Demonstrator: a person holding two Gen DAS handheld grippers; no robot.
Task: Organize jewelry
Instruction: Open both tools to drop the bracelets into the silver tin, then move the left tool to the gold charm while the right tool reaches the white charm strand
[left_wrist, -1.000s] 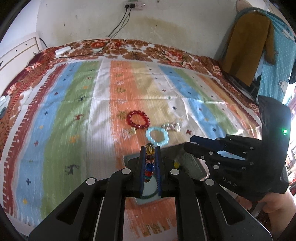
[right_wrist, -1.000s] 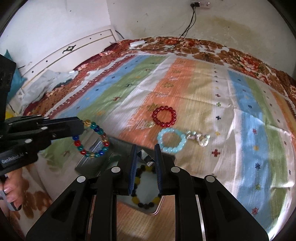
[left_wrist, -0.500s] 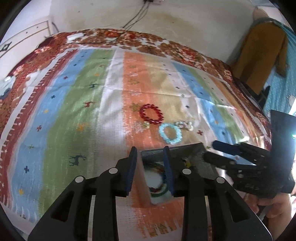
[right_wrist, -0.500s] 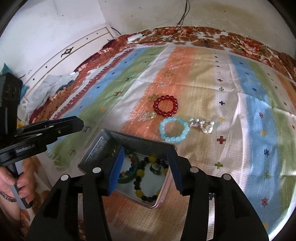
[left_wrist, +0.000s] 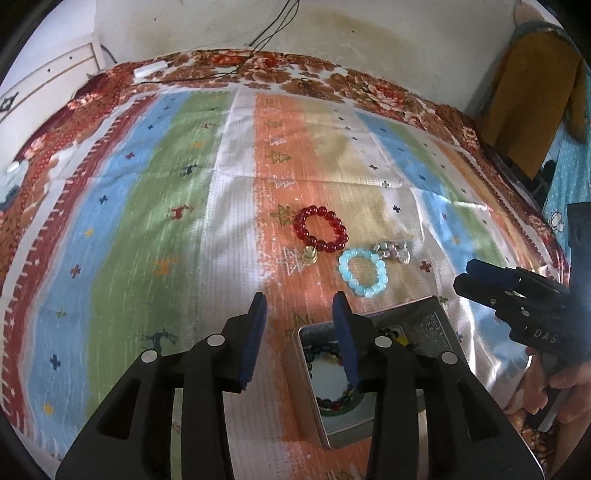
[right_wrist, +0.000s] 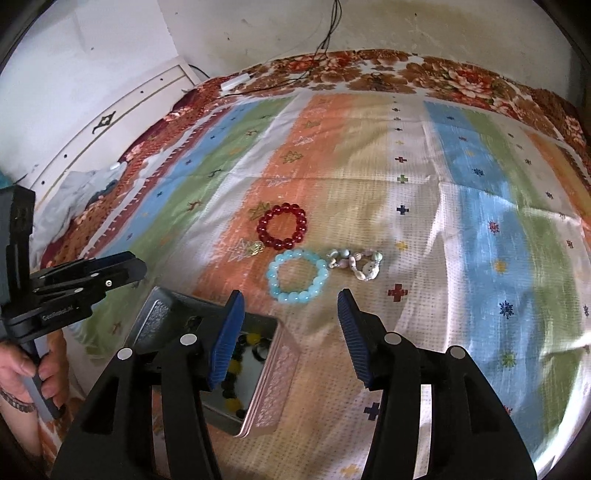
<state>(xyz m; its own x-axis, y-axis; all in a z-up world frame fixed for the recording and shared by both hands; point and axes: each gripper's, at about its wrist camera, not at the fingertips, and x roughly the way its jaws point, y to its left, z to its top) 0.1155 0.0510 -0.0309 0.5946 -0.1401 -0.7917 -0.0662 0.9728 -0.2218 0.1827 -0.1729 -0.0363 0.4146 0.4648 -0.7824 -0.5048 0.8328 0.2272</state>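
An open metal tin (left_wrist: 428, 321) (right_wrist: 266, 391) lies on the striped bedspread and holds several bead bracelets, among them the multicoloured one (left_wrist: 332, 400). Beyond it lie a red bead bracelet (left_wrist: 320, 229) (right_wrist: 282, 226), a small gold charm (left_wrist: 309, 255) (right_wrist: 254, 248), a pale blue bead bracelet (left_wrist: 364, 272) (right_wrist: 297, 276) and a shell bracelet (left_wrist: 392, 252) (right_wrist: 356, 263). My left gripper (left_wrist: 300, 334) is open and empty, just left of the tin. My right gripper (right_wrist: 290, 334) is open and empty, over the tin's right edge, short of the blue bracelet.
The bedspread (left_wrist: 147, 221) covers a bed against a white wall. A white power strip (left_wrist: 149, 69) with black cables lies at the far edge. A white headboard (right_wrist: 110, 122) stands at the left. A brown garment (left_wrist: 532, 92) hangs at the right.
My left gripper opened and dropped the multicoloured bracelet into the tin, then moved left. My right gripper opened wide and shifted right and forward toward the blue bracelet.
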